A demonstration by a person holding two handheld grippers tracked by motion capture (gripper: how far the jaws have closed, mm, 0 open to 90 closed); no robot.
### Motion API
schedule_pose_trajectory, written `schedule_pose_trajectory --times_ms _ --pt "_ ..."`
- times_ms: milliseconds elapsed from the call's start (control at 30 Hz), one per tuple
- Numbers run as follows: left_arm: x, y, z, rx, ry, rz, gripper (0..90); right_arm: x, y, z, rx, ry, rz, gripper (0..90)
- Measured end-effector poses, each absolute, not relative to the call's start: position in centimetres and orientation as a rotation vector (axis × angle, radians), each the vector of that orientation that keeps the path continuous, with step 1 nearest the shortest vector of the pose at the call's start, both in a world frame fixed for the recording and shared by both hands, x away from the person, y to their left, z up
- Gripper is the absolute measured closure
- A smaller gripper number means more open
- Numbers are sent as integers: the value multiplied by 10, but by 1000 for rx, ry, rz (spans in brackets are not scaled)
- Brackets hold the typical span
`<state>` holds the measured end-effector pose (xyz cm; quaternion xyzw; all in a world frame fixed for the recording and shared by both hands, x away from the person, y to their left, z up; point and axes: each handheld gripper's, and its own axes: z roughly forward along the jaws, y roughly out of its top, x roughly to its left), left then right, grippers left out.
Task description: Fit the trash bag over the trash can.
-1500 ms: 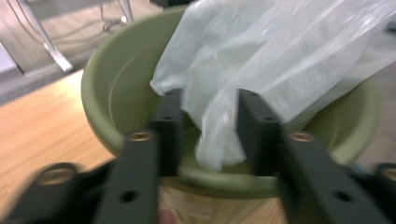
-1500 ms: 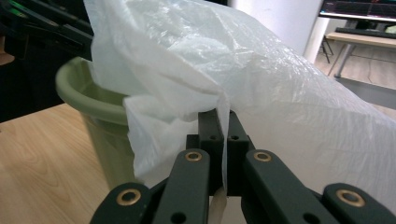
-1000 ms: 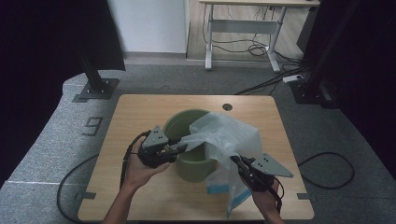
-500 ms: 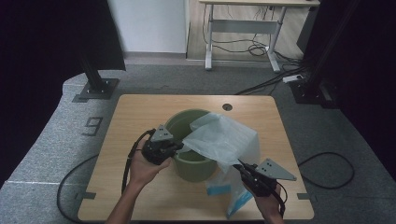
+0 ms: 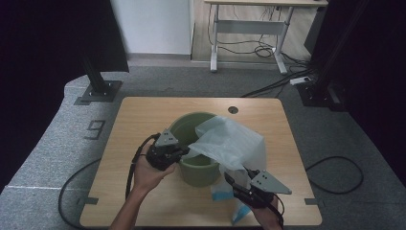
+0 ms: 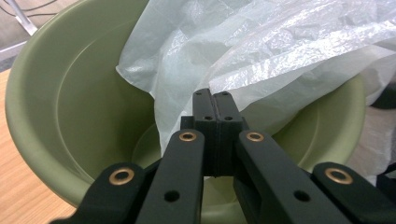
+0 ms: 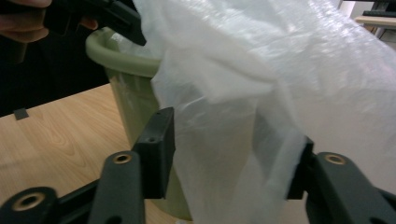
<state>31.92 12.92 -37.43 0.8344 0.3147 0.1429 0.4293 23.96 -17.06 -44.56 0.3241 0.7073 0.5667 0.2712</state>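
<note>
- left gripper (image 5: 184,152): black body, grey three-cornered plate on top, black cable looping off the back
- right gripper (image 5: 230,178): same build
- jaws: black bars, brass-ringed pivots, small screw holes
- forearms bare

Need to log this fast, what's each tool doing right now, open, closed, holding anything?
Left tool: closed on an edge of the white plastic bag over the green bucket.
Right tool: open, jaws just widened, bag hanging loose between them.

white desk (image 5: 249,21) beyond table – cables (image 5: 253,48) on grey floor
</note>
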Motion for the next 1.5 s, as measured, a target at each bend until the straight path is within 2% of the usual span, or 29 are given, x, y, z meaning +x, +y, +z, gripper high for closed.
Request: schedule_pose_trajectory --times_ms 233,367,433,533,600,700,933,1133,1300,1500 --pt "319 129 -375 2078 782 349 899 229 -160 -451 898 1881 1461 362" --pt "319 129 -375 2080 780 346 899 231 -156 -458 930 1893 1418 355" --pt "318 130 -374 2079 780 345 899 234 -154 -462 956 1898 1394 379" --pt "319 130 -374 2076 782 340 899 241 -155 -467 1003 1900 1351 459" --pt "319 131 -374 2075 783 340 899 245 -157 -471 1009 1921 1368 676" --pt "319 132 -374 2078 784 339 899 248 -165 -470 998 1915 1388 885" --pt "318 132 -376 2078 786 336 899 246 -183 -452 978 1851 1398 887" --pt "317 134 -378 2070 795 338 899 244 -194 -412 887 1791 1394 887" --pt "317 142 -378 2052 806 338 899 245 -188 -372 772 1789 1395 887" --pt "318 147 -378 2027 809 339 896 248 -174 -356 712 1824 1389 887"
